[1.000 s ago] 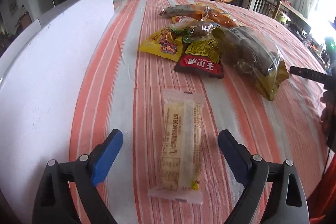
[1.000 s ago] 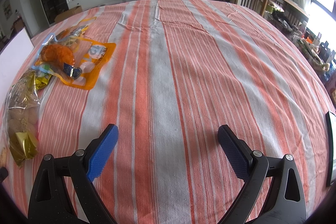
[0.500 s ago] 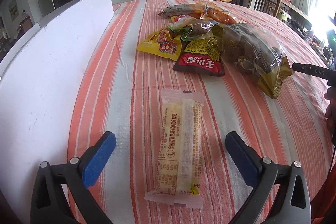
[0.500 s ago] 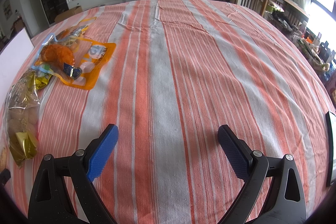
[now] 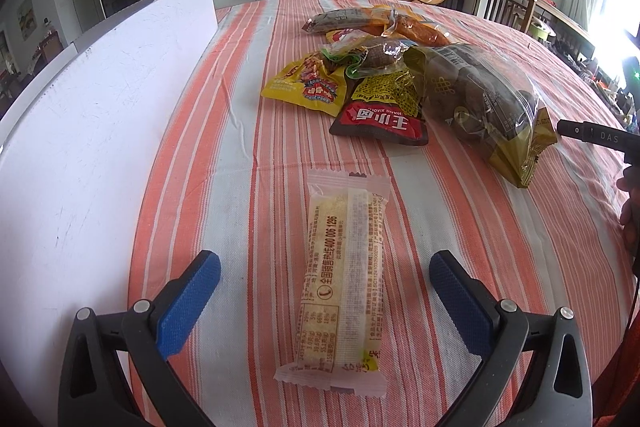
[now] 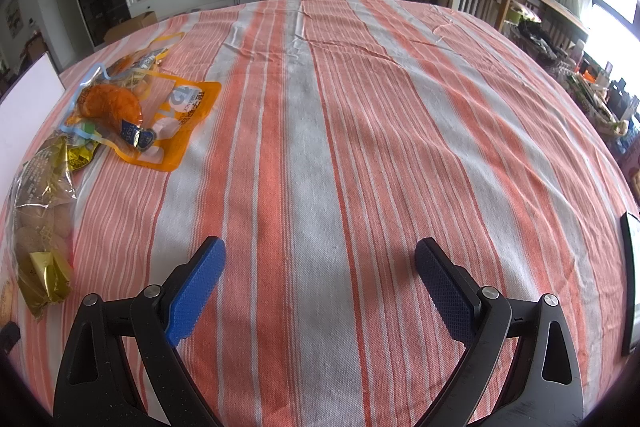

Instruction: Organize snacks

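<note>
Orange and grey stripes run the length of the tablecloth [image 5: 256,115] that covers the whole table. On it, in the left wrist view, a long pale snack bar [image 5: 342,281] in a clear wrapper lies flat, its length running away from the camera, between the blue pads of the left gripper [image 5: 325,287]. The pads stand well clear of the wrapper on both sides; the jaws have just been opening and now hang released, as wide as they go, with nothing pinched. Farther up the cloth sits a loose pile of snacks: a yellow bag [image 5: 308,89], a dark red and black packet [image 5: 380,121] just beside it, and a big clear bag with gold trim [image 5: 480,107] full of brown pieces, leaning over the packet's right edge. More orange and brown packs [image 5: 376,23] lie behind those. A white board [image 5: 100,115] stands along the cloth's left side. At the right rim of that view a black tool tip [image 5: 592,137] and part of a hand [image 5: 630,203] show. In the right wrist view the right gripper [image 6: 320,285] is also released, its jaws spread over bare cloth with nothing between them. To its left lie the gold-trimmed bag [image 6: 38,207] and an orange pouch [image 6: 160,119] with a round orange snack [image 6: 110,103] resting on it.
</note>
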Motion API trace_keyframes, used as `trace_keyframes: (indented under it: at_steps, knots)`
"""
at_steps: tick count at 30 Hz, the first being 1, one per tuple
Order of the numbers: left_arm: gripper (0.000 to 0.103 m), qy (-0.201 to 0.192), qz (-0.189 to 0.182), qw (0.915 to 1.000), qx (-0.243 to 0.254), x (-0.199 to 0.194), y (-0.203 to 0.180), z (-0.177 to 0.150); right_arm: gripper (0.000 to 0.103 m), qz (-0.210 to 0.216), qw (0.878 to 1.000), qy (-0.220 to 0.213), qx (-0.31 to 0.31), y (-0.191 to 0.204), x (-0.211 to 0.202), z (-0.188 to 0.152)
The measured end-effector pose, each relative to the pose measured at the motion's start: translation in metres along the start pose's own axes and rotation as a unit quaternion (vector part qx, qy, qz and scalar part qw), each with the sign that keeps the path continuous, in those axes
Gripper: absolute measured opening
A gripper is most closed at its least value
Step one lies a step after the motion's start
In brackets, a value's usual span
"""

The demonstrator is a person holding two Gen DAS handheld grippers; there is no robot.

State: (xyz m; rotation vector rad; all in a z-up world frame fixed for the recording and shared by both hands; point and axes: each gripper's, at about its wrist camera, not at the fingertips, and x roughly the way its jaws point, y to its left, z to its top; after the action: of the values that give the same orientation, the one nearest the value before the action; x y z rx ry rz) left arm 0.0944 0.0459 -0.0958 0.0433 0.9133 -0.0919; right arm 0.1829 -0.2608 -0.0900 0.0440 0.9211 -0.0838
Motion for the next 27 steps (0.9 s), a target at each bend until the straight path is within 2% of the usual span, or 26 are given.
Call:
trace_keyframes:
  at_steps: [12,14,15,17,18,19,21,22,24,26,27]
  knots:
    - [0.103,-0.003,0.002,1.0000,-0.004,-0.001,0.000,0.001,0.098,0.001,1.000,0.001,0.000,0.000,0.001,0.000]
    - [0.103,-0.003,0.001,1.0000,-0.004,-0.001,0.000,0.002,0.097,0.018,1.000,0.009,-0.015,0.003,0.002,0.004]
    - [0.103,-0.003,0.001,1.0000,-0.004,-0.001,0.000,0.002,0.096,0.041,0.999,0.024,-0.027,0.004,0.002,0.008]
    - [0.103,-0.003,0.002,1.0000,-0.004,-0.001,0.000,0.002,0.094,0.151,0.987,0.048,0.013,0.003,-0.009,0.018]
    - [0.103,-0.003,0.002,1.0000,-0.004,-0.001,0.000,0.002,0.094,0.219,0.974,0.045,0.034,0.009,-0.022,0.023]
    - [0.103,-0.003,0.002,1.0000,-0.004,0.000,0.000,0.002,0.094,0.242,0.969,0.037,0.027,0.021,-0.034,0.027]
    - [0.103,-0.001,0.002,1.0000,-0.004,0.000,-0.001,0.003,0.095,0.258,0.965,0.018,-0.035,0.061,-0.058,0.033]
    - [0.103,0.000,0.001,1.0000,-0.003,0.001,-0.001,0.004,0.095,0.257,0.963,0.019,-0.079,0.088,-0.066,0.035]
    - [0.103,0.007,-0.002,1.0000,0.002,0.003,-0.001,0.007,0.095,0.227,0.960,0.049,-0.154,0.134,-0.061,0.032]
    - [0.103,0.026,-0.005,0.9996,0.005,0.003,-0.001,0.010,0.095,0.156,0.959,0.093,-0.216,0.171,-0.040,0.025]
    - [0.103,0.039,-0.005,0.9992,0.006,0.003,-0.001,0.011,0.095,0.133,0.959,0.099,-0.231,0.182,-0.032,0.024]
